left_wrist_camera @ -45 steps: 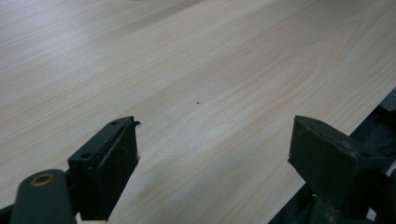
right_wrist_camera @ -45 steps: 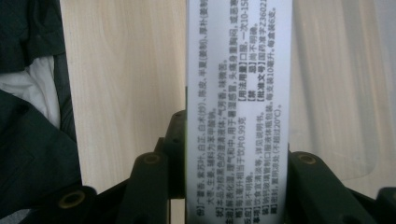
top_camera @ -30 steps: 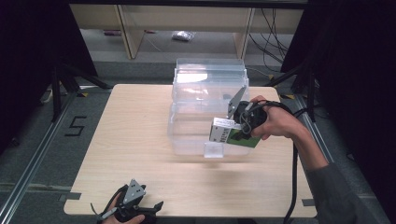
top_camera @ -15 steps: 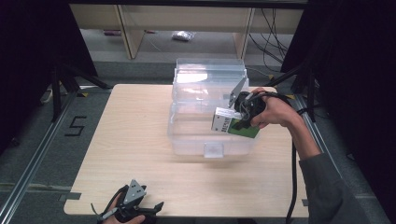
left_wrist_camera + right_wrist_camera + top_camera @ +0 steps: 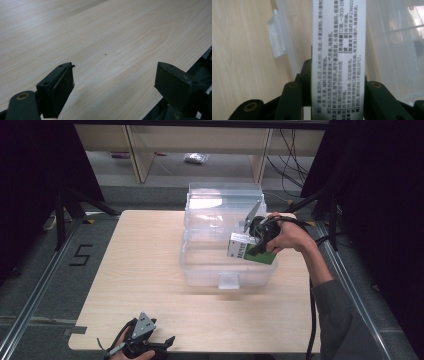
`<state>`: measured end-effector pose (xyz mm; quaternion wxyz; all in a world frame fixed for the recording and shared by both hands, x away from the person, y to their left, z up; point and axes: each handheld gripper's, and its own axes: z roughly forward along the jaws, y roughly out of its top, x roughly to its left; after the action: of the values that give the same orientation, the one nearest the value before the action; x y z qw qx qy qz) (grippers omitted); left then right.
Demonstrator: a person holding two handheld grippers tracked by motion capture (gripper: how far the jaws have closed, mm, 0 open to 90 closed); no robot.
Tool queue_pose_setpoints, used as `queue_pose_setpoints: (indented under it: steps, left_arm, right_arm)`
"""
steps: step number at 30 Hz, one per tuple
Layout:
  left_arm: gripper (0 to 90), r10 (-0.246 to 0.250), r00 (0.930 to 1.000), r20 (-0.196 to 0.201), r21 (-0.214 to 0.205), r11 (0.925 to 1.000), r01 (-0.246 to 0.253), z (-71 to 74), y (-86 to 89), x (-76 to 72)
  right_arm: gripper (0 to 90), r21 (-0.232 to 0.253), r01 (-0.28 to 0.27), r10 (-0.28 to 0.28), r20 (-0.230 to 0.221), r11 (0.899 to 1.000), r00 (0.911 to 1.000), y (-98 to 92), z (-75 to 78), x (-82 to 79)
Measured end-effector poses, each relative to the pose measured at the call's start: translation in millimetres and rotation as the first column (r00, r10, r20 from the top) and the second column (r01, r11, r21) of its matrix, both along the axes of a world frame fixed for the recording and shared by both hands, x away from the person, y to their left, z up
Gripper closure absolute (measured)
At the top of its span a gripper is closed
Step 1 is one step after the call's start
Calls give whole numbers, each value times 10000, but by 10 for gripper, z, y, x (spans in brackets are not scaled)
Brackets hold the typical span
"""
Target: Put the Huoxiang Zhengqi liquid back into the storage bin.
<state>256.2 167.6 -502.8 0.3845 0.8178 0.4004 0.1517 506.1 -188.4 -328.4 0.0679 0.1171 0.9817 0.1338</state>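
Right gripper point(image 5: 256, 246): fingers are clenching a green-white box point(image 5: 252, 251), hovering over the clear bin point(image 5: 227, 270).
Left gripper point(image 5: 150, 347): fingers are resting released, bare tabletop point(image 5: 105, 45) between them.

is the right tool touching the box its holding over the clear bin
Touching. In the right gripper view the right tool has its two black jaws pressed against both sides of the printed box.

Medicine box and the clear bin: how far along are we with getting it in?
Done: the right gripper is shut on the green-and-white medicine box, lifted off the table. In hand: the box hangs over the open clear plastic bin, near its right side. Left: lowering and releasing it. The left gripper is open over the table's near edge.
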Motion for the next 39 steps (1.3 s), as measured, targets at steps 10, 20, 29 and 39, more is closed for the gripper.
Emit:
queue_pose_setpoints:
  steps: [10, 20, 29, 39]
  left_arm:
    - [150, 18, 10000, 11, 8, 10000, -18, 0, 2, -6]
    - [150, -74, 10000, -56, -68, 9999, 73, 7, -4, -13]
    - [150, -28, 10000, -10, -7, 10000, 28, -1, -1, 0]
    - [150, -138, 9999, -97, -51, 9999, 138, 9, -1, -11]
  right_arm:
    - [647, -86, -60, 60, -58, 9999, 10000, -21, -154, 113]
    - [647, -428, 196, -211, -333, 9989, 9992, -31, -344, 199]
    - [647, -552, 214, -244, -549, 9982, 9982, -60, -527, 267]
    - [646, -548, 249, -293, -813, 9982, 9963, -66, -616, 273]
